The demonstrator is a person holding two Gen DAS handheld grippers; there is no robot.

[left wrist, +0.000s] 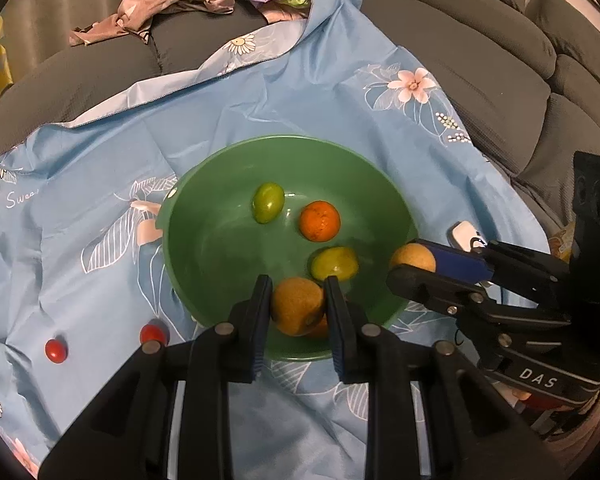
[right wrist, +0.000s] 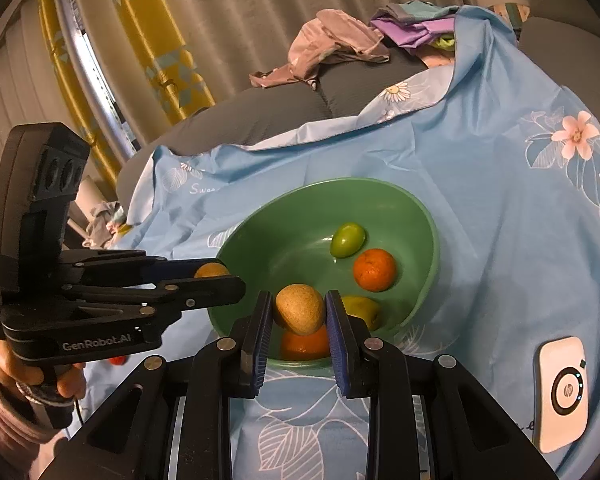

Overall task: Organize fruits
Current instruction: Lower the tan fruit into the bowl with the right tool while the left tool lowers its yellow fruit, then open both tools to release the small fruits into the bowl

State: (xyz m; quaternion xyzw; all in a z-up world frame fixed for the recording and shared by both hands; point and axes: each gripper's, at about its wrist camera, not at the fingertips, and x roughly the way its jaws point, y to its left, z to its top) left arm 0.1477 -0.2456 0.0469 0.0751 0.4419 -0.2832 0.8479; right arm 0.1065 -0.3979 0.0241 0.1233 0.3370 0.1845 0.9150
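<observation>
jaws gripping tan fruits (left wrist: 298, 306), over bowl rim (left wrist: 284, 356)

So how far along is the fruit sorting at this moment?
Well along. The green bowl already holds a green fruit, an orange and a yellow-green fruit. In hand: left gripper and right gripper each grip a tan fruit over the bowl. Left: two small red fruits on the blue cloth.

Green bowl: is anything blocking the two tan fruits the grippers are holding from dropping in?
Nothing visible. The left gripper and right gripper each hold a tan fruit over the open green bowl.
</observation>
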